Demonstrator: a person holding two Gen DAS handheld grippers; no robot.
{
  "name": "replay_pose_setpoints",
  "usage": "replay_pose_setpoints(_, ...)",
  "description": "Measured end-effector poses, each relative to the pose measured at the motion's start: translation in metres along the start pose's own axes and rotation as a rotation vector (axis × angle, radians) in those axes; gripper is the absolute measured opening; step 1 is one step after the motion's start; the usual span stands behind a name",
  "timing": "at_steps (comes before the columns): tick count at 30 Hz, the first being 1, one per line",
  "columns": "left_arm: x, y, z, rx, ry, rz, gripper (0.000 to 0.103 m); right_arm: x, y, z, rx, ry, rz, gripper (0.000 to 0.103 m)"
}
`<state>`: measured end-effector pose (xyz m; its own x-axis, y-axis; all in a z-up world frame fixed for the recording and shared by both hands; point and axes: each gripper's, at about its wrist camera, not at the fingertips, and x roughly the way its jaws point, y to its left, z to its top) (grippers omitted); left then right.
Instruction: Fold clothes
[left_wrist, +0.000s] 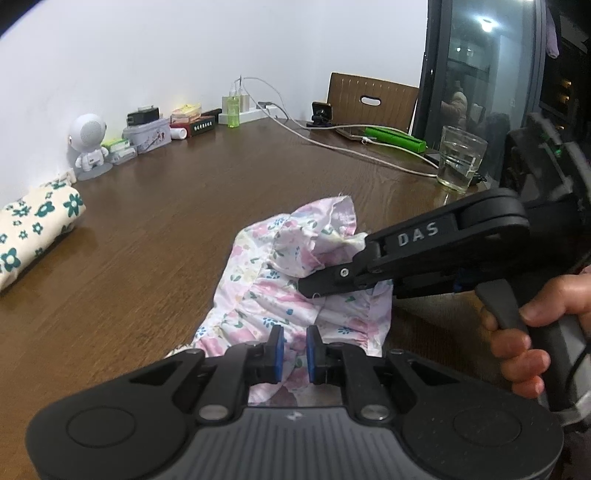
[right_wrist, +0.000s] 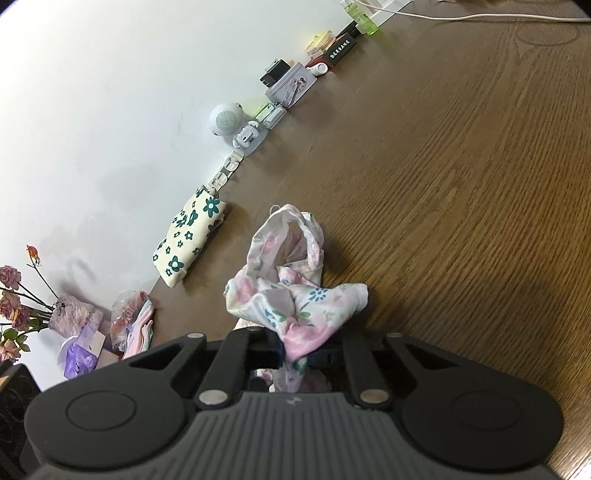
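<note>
The pink floral garment (left_wrist: 295, 280) lies bunched on the brown worktop (left_wrist: 166, 229), low and just right of centre in the left wrist view, its long axis running from the bottom edge up toward a ruffled end that points at the upper right of the frame. The left gripper (left_wrist: 294, 345) sits at the bottom centre, its blue-padded fingers (left_wrist: 276, 341) narrow with the cloth's near edge pinched between them. The right gripper (left_wrist: 325, 284) reaches in from the right, held by a hand (left_wrist: 532, 339), its fingers clamped on a fold of the garment's right side. In the right wrist view the cloth (right_wrist: 291, 295) stretches from the fingers up to a looped end pointing at the upper centre. 1 folded cream cloth with green flowers (left_wrist: 33, 229) rests at the far left.
</note>
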<state>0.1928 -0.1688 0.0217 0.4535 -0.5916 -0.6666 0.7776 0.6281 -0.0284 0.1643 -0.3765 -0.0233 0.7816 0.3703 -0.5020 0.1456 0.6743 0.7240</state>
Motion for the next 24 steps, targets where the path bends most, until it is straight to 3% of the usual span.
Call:
replay_pose_setpoints(7,-0.049,0.009,-0.01,-0.028,-0.045,0.064,0.011,-0.002,0.0,0.001,0.01,-0.008,0.019,0.009)
replay_pose_setpoints(12,-0.103,0.023,-0.03,-0.068,-0.083,0.119,0.011,-0.008,0.011,-0.001,-0.068,-0.045,0.025,0.008)
replay_pose_setpoints(19,-0.136,0.037,-0.071,-0.107,-0.036,0.184,0.011,-0.017,0.034,-0.006,-0.237,-0.097,0.008,0.007)
replay_pose_setpoints(24,-0.143,0.042,-0.094,-0.128,-0.003,0.184,0.011,-0.027,0.07,-0.021,-0.498,-0.167,-0.035,0.007)
